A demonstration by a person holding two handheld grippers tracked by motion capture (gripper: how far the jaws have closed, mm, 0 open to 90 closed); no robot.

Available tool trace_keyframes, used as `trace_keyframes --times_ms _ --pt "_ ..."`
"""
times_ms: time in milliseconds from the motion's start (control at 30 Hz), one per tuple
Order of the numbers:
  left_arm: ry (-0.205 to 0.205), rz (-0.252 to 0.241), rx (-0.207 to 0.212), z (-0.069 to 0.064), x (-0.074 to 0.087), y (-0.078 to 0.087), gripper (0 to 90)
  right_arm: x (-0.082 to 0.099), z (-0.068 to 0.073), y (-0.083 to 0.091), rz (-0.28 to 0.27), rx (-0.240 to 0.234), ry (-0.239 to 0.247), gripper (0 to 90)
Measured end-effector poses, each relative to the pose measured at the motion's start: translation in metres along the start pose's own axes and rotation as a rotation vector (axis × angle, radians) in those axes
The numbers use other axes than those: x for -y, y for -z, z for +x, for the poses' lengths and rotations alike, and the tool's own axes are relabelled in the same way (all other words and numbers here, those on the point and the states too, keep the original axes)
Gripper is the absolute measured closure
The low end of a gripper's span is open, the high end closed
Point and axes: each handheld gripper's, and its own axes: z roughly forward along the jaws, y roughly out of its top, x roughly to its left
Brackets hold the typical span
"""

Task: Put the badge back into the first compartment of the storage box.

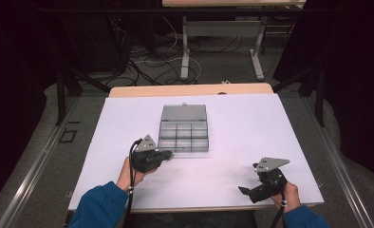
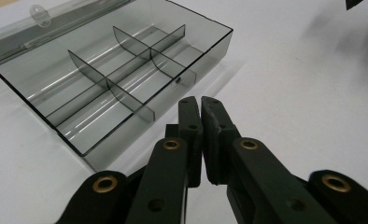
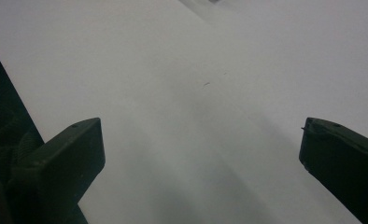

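White table (image 1: 251, 142), dark room w/ cables behind. We're seeing a clear smoky compartment box (image 1: 183, 130) lying open at centre. Left gripper (image 1: 167, 154) sitting just beside its near-left corner, jaws together, nothing btwn. Right gripper (image 1: 246, 191) resting near-right, well apart, jaws spread.

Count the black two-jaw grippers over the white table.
2. The left gripper is by the near left corner of the clear grey plastic divided box; the right gripper is near the white table's front right edge. None seems hidden.
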Motion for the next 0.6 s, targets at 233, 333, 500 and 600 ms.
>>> trace_keyframes --times_ms 233,333,500,600 --pt "-0.001 -0.012 -0.018 0.0042 -0.0017 0.0038 87.9 0.0003 0.0003 -0.0009 -0.011 0.008 -0.001 0.0" --pt "0.001 -0.018 -0.028 0.0057 -0.0024 0.0053 87.9 0.0004 0.0001 -0.001 -0.011 0.008 0.0 0.0" --pt "0.005 -0.023 -0.032 0.0074 -0.0035 0.0075 87.9 0.0005 0.0007 -0.0012 -0.014 0.01 -0.001 0.0" --pt "0.007 -0.033 -0.041 0.0094 -0.004 0.0089 87.9 0.0005 0.0005 -0.0015 -0.013 0.005 -0.001 0.0"
